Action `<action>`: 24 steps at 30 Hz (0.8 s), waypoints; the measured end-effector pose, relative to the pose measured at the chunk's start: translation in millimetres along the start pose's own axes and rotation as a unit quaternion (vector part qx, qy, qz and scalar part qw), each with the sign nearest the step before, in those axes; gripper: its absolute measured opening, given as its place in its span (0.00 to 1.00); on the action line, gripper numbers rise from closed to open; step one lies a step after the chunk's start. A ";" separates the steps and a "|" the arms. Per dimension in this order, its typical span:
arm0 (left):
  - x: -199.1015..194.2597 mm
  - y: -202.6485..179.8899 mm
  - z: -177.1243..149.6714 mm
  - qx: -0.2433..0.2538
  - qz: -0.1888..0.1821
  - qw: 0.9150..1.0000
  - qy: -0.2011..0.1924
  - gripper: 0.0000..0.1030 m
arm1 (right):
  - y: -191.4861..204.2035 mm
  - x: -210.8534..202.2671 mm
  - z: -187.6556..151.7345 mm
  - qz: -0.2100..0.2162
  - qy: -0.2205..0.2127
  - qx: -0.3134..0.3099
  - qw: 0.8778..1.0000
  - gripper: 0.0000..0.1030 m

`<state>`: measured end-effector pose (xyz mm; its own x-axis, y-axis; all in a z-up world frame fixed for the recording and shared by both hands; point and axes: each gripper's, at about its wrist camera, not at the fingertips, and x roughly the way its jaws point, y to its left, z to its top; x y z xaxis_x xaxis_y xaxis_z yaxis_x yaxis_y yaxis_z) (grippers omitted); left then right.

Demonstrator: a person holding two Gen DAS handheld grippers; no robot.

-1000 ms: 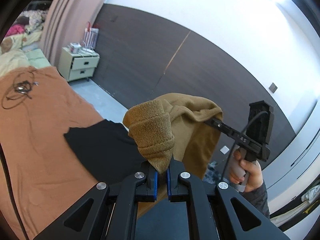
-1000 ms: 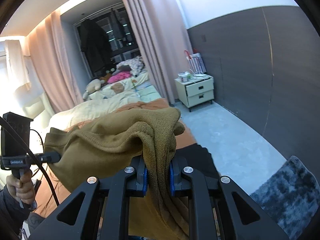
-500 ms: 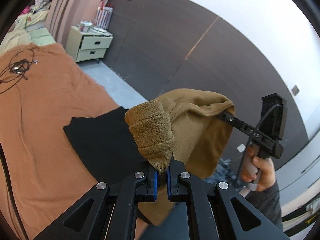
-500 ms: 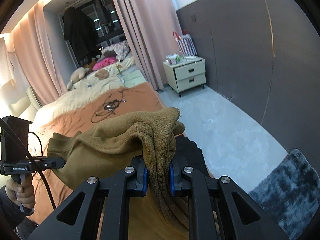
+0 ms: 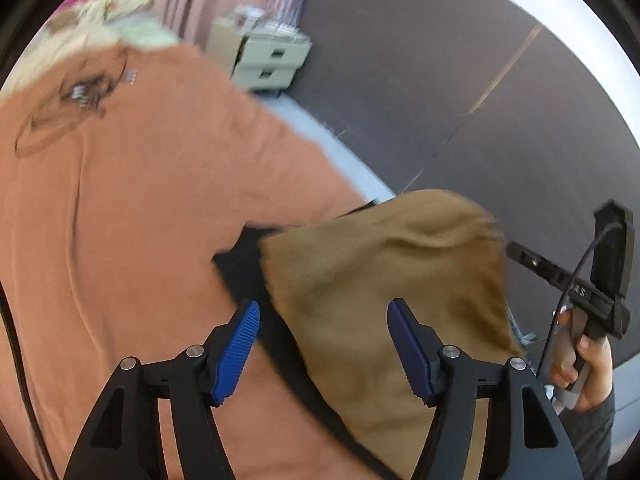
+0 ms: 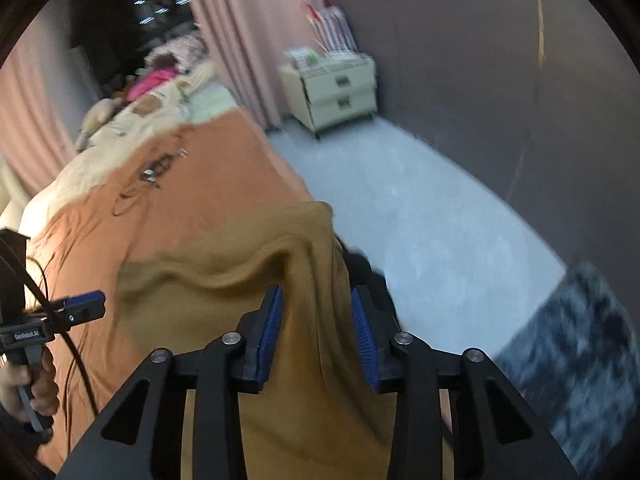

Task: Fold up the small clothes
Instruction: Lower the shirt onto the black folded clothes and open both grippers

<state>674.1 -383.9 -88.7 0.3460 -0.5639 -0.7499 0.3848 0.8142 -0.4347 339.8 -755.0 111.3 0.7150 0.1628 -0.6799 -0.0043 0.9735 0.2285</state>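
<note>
A tan knit garment (image 5: 380,280) lies spread over a black garment (image 5: 240,268) on the orange bed cover (image 5: 140,200). My left gripper (image 5: 324,304) hovers above the tan garment's near edge; its jaws are opening wide and the pads touch nothing. In the right wrist view the tan garment (image 6: 224,264) runs up between the blue pads of my right gripper (image 6: 316,290). Those jaws are opening too, with the cloth loose between them. The black garment (image 6: 368,276) peeks out beside the right pad. A hand (image 5: 580,364) holds the right gripper's grip.
A cream nightstand (image 6: 336,88) stands by the dark wall past the bed's far corner. A tangled cable (image 6: 152,168) lies further up the bed cover (image 6: 208,184). A dark shaggy rug (image 6: 572,344) covers the grey floor on the right. Pillows and toys fill the bed's head.
Both grippers have sunk toward the bed and their jaws, shut on the tan garment before, now stand apart. The garment has dropped from hanging between them onto the black one.
</note>
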 end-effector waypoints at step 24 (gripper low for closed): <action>-124.5 -12.4 -69.0 0.034 -0.014 0.999 -0.018 0.92 | 27.4 -135.9 -87.1 -0.024 -0.013 0.002 1.000 0.86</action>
<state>567.2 -314.3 -24.3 0.3653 -0.5913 -0.7189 0.4514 0.7880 -0.4187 181.6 -736.5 149.3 0.7315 0.1108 -0.6727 0.0339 0.9796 0.1982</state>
